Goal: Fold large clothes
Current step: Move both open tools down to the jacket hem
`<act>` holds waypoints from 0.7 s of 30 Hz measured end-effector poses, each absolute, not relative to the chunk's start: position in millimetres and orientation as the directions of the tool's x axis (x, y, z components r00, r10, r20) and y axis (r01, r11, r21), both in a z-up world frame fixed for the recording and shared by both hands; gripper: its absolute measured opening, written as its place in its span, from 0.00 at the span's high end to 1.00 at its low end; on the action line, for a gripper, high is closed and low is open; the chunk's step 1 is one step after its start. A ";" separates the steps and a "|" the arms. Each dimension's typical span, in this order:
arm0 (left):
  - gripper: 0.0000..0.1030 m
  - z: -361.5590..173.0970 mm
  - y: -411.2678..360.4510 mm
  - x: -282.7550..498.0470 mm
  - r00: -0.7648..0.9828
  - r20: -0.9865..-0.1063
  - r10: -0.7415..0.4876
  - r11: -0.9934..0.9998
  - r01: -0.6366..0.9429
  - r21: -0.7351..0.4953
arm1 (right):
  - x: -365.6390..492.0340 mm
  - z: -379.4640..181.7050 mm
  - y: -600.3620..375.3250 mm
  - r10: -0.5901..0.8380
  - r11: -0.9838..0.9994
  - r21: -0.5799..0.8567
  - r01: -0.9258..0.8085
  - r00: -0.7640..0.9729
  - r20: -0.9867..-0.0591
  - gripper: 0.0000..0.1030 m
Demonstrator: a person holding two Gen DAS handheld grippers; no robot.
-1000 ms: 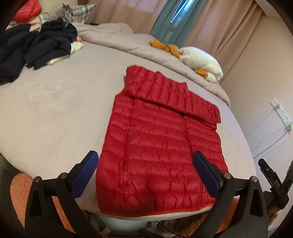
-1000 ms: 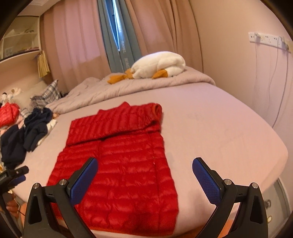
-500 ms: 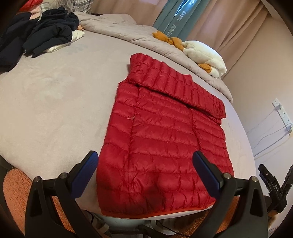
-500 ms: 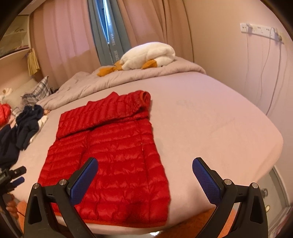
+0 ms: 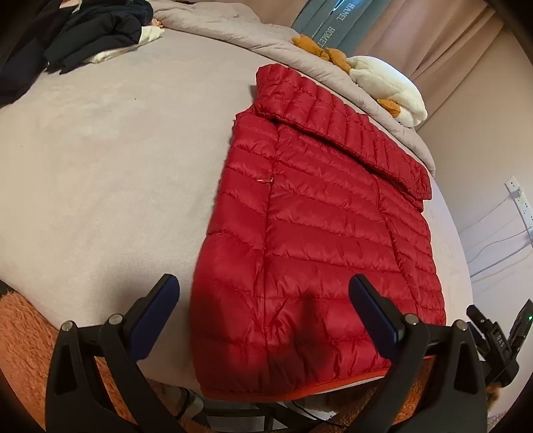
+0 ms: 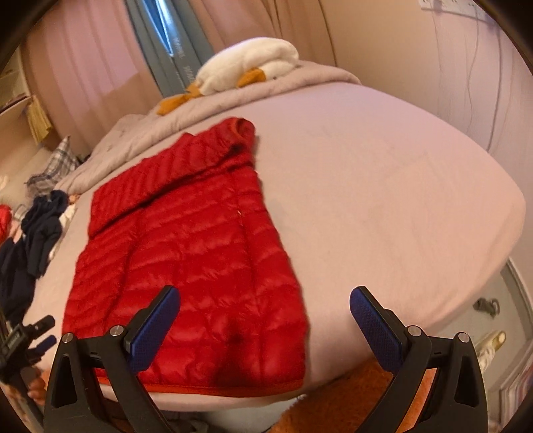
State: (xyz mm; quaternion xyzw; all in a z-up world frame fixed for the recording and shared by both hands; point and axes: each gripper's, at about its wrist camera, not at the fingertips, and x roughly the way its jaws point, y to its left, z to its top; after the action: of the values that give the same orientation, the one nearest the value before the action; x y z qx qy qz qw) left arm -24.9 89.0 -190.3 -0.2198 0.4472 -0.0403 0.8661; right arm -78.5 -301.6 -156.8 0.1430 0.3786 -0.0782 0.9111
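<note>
A red quilted puffer jacket [image 5: 316,239] lay flat on the grey-mauve bed [image 5: 100,160], its orange-trimmed hem along the near edge of the mattress and its body running away toward the far side. Both sleeves were hidden; a folded band of the same red quilting lay across the jacket's far end. The left gripper [image 5: 263,309] hovered over the hem at the jacket's left near corner, its blue-padded fingers [image 5: 153,313] spread wide apart and holding nothing. The right gripper [image 6: 263,316] hung over the jacket's right near corner, its blue-padded fingers [image 6: 373,323] likewise wide apart and empty; one pad stood above the red fabric, the other above bare bedsheet. Whether either gripper touched the jacket could not be told.

At the far edge of the bed a rumpled grey duvet [image 5: 233,30] was bunched up, with a white and orange plush toy [image 6: 246,66] resting on it. A heap of dark navy clothes [image 5: 83,36] sat near the bed's far left corner. Orange shaggy rug [image 5: 20,333] showed below the near edge.
</note>
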 end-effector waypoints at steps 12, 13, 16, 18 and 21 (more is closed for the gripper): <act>0.08 -202.9 95.9 -18.3 0.575 -0.771 -0.274 0.896 -0.140 -0.422 | -73.9 -176.2 -302.1 -0.006 0.943 0.210 0.258 0.645 -0.764 0.04; 0.08 -205.7 97.4 -18.2 0.565 -0.775 -0.283 0.892 -0.141 -0.429 | -73.9 -177.9 -302.1 -0.002 0.943 0.212 0.256 0.642 -0.767 0.04; 0.09 -211.2 100.7 -18.8 0.554 -0.775 -0.302 0.880 -0.151 -0.451 | -71.2 -182.4 -300.3 -0.003 0.947 0.199 0.252 0.625 -0.780 0.08; 0.10 -214.6 99.8 -19.1 0.547 -0.783 -0.296 0.885 -0.153 -0.440 | -70.8 -184.3 -300.2 -0.020 0.946 0.186 0.265 0.622 -0.783 0.11; 0.11 -214.1 98.0 -20.5 0.549 -0.786 -0.285 0.891 -0.150 -0.428 | -70.1 -188.1 -298.9 -0.023 0.949 0.174 0.263 0.609 -0.793 0.13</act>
State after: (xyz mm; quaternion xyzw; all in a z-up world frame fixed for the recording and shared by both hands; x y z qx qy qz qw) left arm -20.5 98.0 -214.1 -0.2299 0.4733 -0.0399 0.8494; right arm -70.1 -298.9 -188.1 0.1380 0.4346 -0.0808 0.8863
